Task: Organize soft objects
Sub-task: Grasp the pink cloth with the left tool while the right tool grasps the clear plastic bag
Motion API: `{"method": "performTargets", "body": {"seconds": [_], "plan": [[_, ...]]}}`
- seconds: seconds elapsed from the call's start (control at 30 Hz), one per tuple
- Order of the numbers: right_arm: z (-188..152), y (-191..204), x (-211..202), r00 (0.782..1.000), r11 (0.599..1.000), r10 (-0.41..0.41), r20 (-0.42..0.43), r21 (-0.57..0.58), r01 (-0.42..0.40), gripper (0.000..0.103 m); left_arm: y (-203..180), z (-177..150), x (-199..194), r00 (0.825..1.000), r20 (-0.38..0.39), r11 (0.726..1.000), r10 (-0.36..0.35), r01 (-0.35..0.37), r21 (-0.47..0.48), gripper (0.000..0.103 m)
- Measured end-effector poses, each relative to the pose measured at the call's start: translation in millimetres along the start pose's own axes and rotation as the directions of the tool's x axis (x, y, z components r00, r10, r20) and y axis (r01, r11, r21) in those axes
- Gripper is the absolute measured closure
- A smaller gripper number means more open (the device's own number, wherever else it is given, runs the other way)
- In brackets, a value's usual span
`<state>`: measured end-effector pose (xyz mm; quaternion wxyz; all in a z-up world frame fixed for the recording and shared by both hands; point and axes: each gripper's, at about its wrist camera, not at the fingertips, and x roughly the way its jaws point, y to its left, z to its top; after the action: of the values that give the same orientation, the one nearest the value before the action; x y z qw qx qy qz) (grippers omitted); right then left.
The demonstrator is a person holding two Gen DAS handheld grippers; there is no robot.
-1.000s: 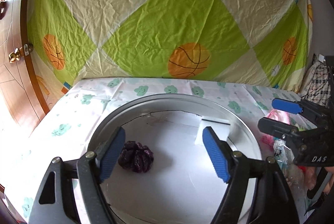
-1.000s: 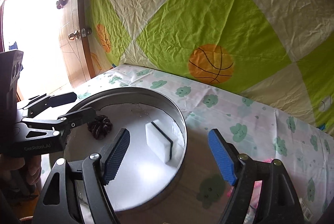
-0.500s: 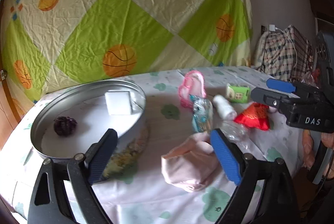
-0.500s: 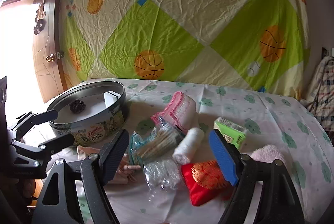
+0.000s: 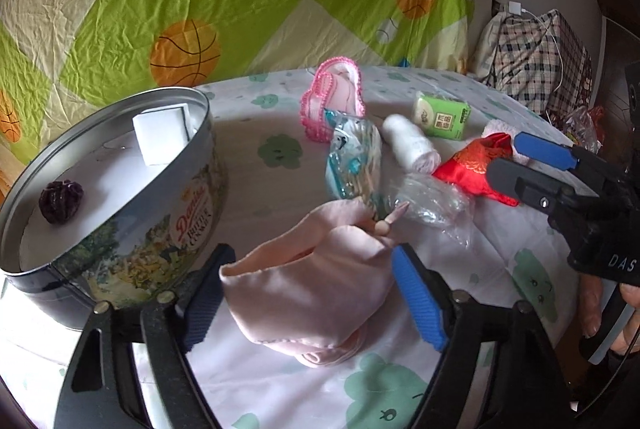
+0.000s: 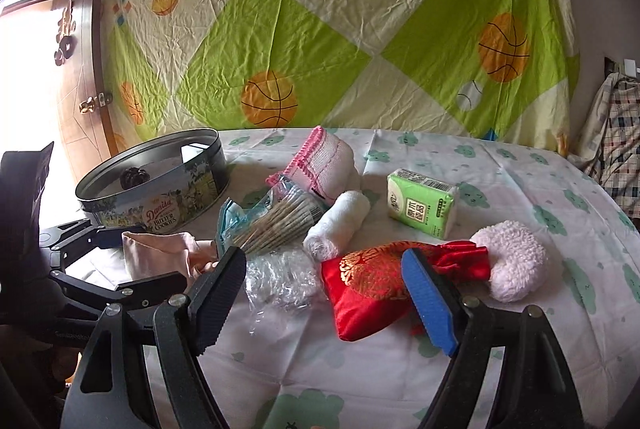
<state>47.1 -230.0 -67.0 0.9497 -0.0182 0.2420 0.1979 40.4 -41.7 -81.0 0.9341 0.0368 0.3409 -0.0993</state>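
Note:
My left gripper (image 5: 310, 291) is open, its jaws on either side of a pale pink cloth pouch (image 5: 308, 285) on the table; the pouch also shows in the right wrist view (image 6: 160, 253). My right gripper (image 6: 328, 293) is open and empty, just above a red and gold satin pouch (image 6: 372, 285) and a crumpled clear plastic bag (image 6: 280, 277). A round cookie tin (image 5: 132, 205) at the left holds a white sponge (image 5: 162, 137) and a dark scrunchie (image 5: 60, 195).
Mid-table lie a pink-edged folded cloth (image 6: 328, 161), a packet of cotton swabs (image 6: 272, 221), a white rolled towel (image 6: 336, 225), a green tissue pack (image 6: 422, 207) and a fluffy pink puff (image 6: 516, 261). A wooden door (image 6: 76, 77) is at the left, a plaid bag (image 5: 536, 61) at the right.
Both grippers have pulled back from over the tin and swung right and down. The left now straddles the pink pouch; the right hovers over the red pouch.

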Motion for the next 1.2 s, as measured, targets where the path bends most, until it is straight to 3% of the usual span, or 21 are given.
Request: {"method": "performTargets", "body": {"seconds": [0.03, 0.1, 0.23, 0.37, 0.7, 0.97, 1.1, 1.2], "plan": [[0, 3, 1, 1.000, 1.000, 0.005, -0.004, -0.008, -0.005, 0.021, 0, 0, 3, 1.000, -0.015, 1.000, -0.005, 0.005, 0.003, 0.043], [1, 9, 4, 1.000, 0.999, 0.016, -0.013, -0.027, -0.016, 0.021, 2, -2, 7, 0.999, -0.037, 1.000, -0.031, 0.031, -0.001, 0.075], [5, 21, 14, 0.998, 0.997, 0.045, -0.046, -0.066, -0.048, 0.021, 7, -4, 5, 0.998, -0.024, 0.998, -0.052, 0.052, -0.021, 0.094], [7, 28, 26, 0.991, 0.992, 0.094, -0.099, -0.078, -0.102, 0.021, 11, -4, 2, 0.999, -0.009, 0.999, -0.045, 0.044, -0.029, 0.096], [7, 27, 52, 0.968, 0.991, 0.111, -0.224, -0.044, -0.123, 0.029, 25, -5, -3, 0.999, 0.024, 0.995, -0.040, 0.042, -0.090, 0.096], [5, 33, 68, 0.944, 0.991, 0.077, -0.320, -0.077, -0.107, 0.030, 28, -7, -4, 0.998, 0.031, 0.992, -0.049, 0.053, -0.114, 0.096], [4, 33, 70, 0.944, 0.994, 0.052, -0.326, -0.076, -0.081, 0.047, 28, -9, -5, 0.998, 0.038, 0.991, -0.052, 0.056, -0.118, 0.096], [5, 31, 69, 0.948, 0.995, 0.042, -0.315, -0.073, -0.068, 0.047, 28, -9, -6, 0.998, 0.044, 0.991, -0.052, 0.057, -0.124, 0.096]]}}
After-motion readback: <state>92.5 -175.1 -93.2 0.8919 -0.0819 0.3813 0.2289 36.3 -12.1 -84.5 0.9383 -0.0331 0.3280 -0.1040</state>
